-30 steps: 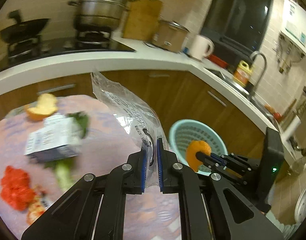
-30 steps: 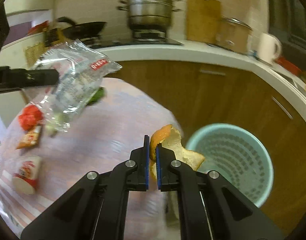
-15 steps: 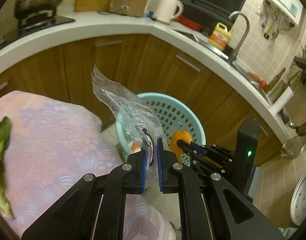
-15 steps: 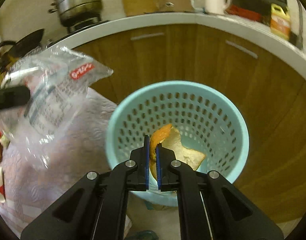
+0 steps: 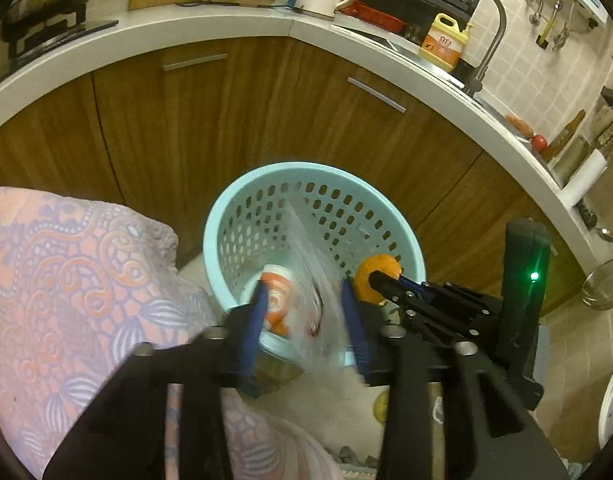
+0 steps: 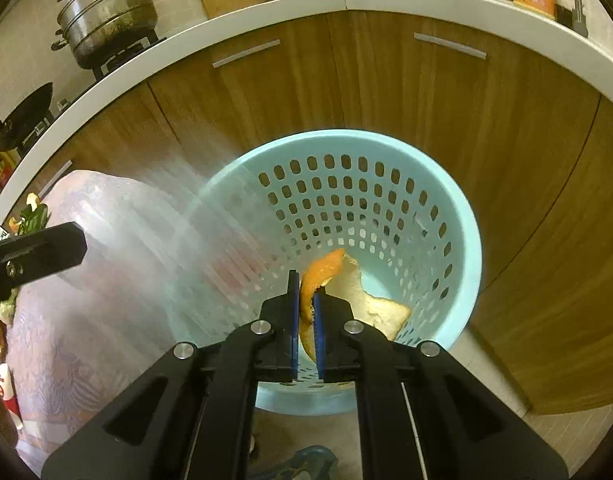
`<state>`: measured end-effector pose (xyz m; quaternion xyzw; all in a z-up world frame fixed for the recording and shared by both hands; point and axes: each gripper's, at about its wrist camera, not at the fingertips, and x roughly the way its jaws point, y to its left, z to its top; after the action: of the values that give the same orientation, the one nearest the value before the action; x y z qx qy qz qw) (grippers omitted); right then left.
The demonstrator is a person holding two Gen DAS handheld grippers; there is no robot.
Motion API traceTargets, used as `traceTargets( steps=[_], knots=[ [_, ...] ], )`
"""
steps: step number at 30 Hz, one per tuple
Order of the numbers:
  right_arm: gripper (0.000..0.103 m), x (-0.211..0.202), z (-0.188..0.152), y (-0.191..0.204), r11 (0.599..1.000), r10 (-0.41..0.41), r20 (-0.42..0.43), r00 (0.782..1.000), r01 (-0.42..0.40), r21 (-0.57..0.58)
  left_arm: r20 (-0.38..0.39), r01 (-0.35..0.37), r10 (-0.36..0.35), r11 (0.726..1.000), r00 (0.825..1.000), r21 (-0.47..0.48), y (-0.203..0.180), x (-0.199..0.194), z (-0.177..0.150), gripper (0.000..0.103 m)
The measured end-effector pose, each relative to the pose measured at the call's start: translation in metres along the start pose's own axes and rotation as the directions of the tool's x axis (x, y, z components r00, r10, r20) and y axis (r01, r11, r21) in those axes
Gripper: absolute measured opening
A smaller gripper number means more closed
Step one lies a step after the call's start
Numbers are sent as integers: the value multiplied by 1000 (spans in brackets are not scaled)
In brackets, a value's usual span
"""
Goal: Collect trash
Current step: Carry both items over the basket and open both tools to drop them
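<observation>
Opening my left gripper (image 5: 302, 324) around a clear plastic wrapper (image 5: 312, 280) over the perforated turquoise basket (image 5: 222, 216); my right gripper (image 6: 305, 324) clamps orange peel (image 6: 320, 270).

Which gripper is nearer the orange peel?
Right. The right gripper is shut on the orange peel above the blue basket. The left gripper, jaws opening around a clear plastic bag, sits beside it, apart from the peel.

My left fingers (image 5: 258, 312) are opening over the basket (image 5: 222, 216); the clear wrapper (image 5: 314, 276) hangs blurred between them. At three o'clock, my right gripper (image 5: 376, 280) pinches orange peel (image 5: 380, 266) above the rim.
</observation>
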<state>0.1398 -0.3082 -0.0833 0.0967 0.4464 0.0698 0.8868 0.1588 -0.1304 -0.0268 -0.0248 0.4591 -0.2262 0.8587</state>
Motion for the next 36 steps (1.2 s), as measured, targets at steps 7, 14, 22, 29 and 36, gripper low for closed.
traceTargets(
  steps=[7,14,22,29,36],
  knots=[
    [12,2,-2,-2,1000,3,-18,1000,-3,11,-6,-6,6,999,1000,-40,13,2,-7,41],
    [29,-4,-1,4,1000,13,-8,1000,-13,8,17,-3,4,999,1000,-47,21,-16,-17,50],
    [53,7,3,15,1000,6,-113,994,-8,-16,75,6,-1,998,997,-61,33,-46,-22,61],
    [53,3,-2,18,996,-56,-201,978,40,-79,92,19,-10,995,996,-97,43,-54,-25,61],
    [53,-27,1,30,997,11,-105,994,-19,-78,169,1,18,994,985,-114,50,-91,-41,61]
  ],
)
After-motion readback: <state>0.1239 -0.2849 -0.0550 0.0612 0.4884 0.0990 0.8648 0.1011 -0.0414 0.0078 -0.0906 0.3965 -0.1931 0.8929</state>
